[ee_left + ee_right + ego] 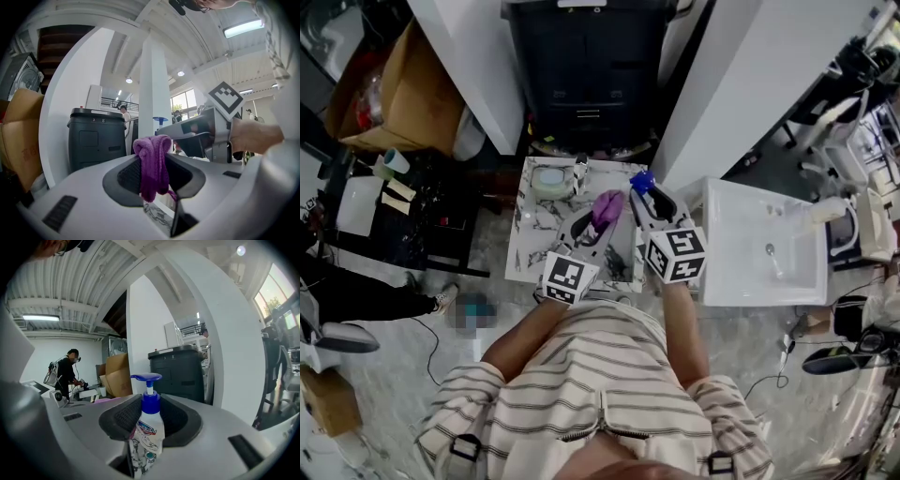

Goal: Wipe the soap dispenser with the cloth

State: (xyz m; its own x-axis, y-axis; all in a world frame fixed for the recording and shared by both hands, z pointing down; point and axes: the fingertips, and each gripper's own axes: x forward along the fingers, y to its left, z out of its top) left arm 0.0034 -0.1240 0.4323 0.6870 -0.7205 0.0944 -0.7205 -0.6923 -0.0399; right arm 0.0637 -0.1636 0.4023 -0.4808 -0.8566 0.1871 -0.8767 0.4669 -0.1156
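A white soap dispenser (150, 430) with a blue pump head (641, 181) stands upright between the jaws of my right gripper (643, 199), which is shut on its body and holds it above the marble table (530, 246). A purple cloth (153, 164) hangs bunched from my left gripper (596, 223), whose jaws are shut on it. In the head view the cloth (607, 209) sits just left of the dispenser, a small gap apart. The right gripper (201, 133) shows in the left gripper view, to the right of the cloth.
A round white dish (551, 179) and a small metal item (580, 170) sit at the table's far edge. A dark bin (586, 70) stands behind the table, a white sink (764, 246) to the right, cardboard boxes (394, 98) far left. A person (65, 373) stands in the distance.
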